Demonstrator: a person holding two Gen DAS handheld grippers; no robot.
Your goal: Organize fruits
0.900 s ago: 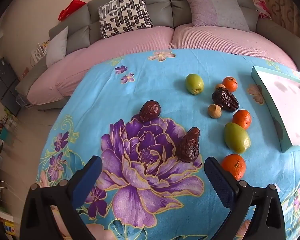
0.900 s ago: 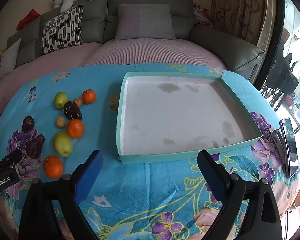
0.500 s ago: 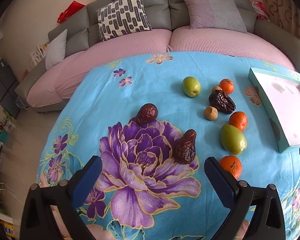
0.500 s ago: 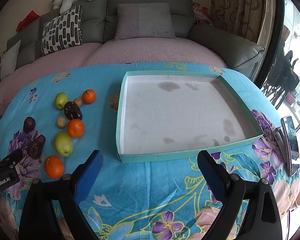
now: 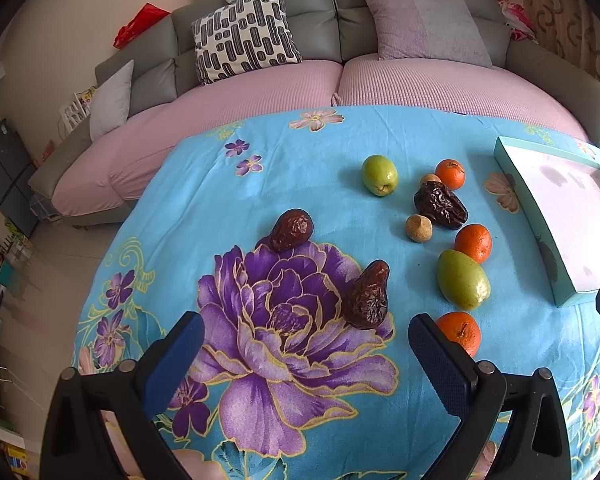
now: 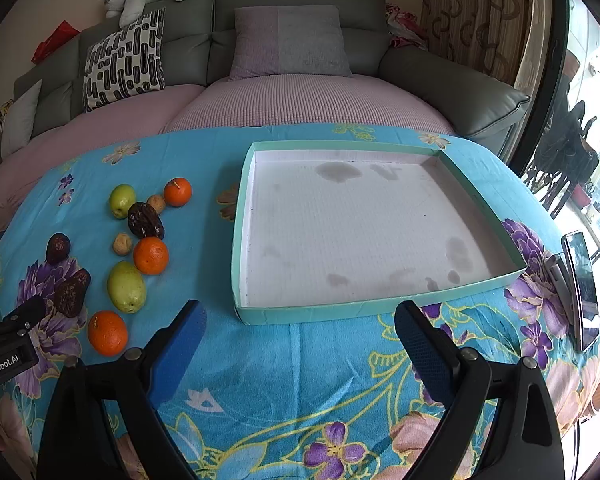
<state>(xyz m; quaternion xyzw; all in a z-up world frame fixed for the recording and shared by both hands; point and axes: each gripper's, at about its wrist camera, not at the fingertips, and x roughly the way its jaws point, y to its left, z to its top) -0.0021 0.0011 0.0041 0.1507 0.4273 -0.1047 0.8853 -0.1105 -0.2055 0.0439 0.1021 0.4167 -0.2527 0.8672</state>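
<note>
On the bench lie three oranges (image 5: 473,243), three dark dates (image 5: 367,296), two green fruits (image 5: 463,279) and two small brown ones (image 5: 419,228), beside one tray (image 6: 320,314), both grippers' fingers (image 5: 436,360) (image 6: 420,348) spread wide and empty.

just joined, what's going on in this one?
Fruit sorting, nothing moved yet. The left gripper and right gripper are both open and hold nothing. The fruits lie loose on the cloth: oranges, green fruits, dates. The tray has no fruit in it.
</note>
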